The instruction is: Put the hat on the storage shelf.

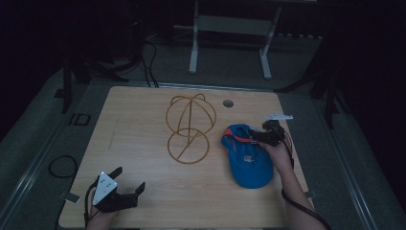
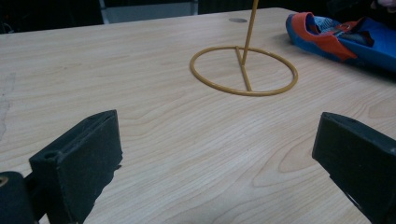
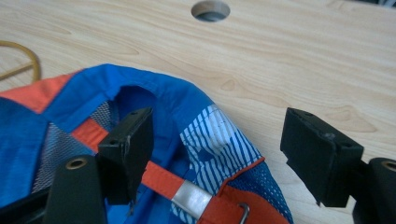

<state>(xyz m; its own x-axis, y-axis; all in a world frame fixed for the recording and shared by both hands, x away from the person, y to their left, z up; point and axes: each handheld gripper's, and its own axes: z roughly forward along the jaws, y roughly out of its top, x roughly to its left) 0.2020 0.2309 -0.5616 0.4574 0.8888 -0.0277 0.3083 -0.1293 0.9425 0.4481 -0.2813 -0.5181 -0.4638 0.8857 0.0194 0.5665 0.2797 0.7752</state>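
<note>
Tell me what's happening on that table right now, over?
Left gripper open, idle near the table's front edge. Right gripper open astride the blue cap's rear rim, not gripping. Wire hat stand beside the cap, nothing between them.

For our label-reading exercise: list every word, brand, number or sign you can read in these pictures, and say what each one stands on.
None: no legible word, number or brand on anything here.
The blue cap carries white stripes, mesh and an orange strap, no lettering.
The yellow wire stand, the wooden table and its round cable hole are unmarked.
The left gripper and right gripper show bare black jaws.
</note>
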